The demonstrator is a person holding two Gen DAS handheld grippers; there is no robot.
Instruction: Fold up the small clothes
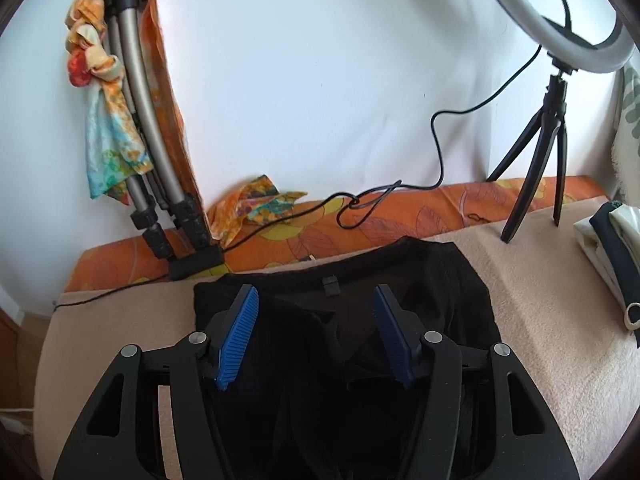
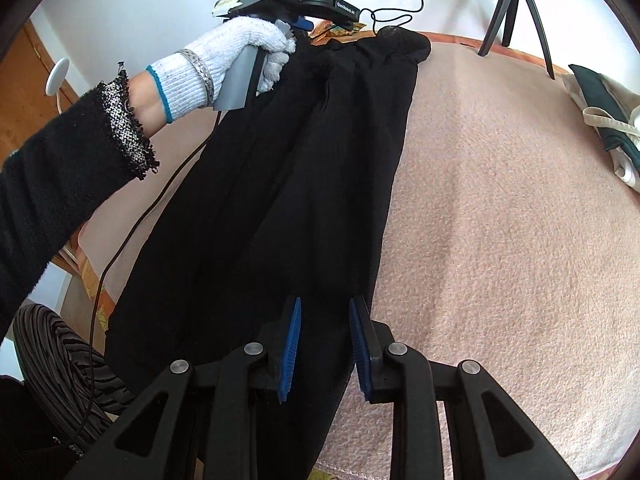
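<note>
Nearest in the right wrist view, the right gripper [image 2: 325,344] is held released, jaws partly apart over the lower end of one black garment [image 2: 304,184], nothing grasped. The garment is laid lengthwise on the pink blanket [image 2: 500,220], apparently already doubled along its length; the crosswise folds are judged still to be done. Farther up, the left gripper [image 1: 316,320] is seen spread wide above the waistband end, with the gloved left hand [image 2: 240,56] on its handle. Beyond, one folded pile [image 1: 608,256], one small tripod [image 1: 536,168] and one ring light [image 1: 560,12] are counted.
</note>
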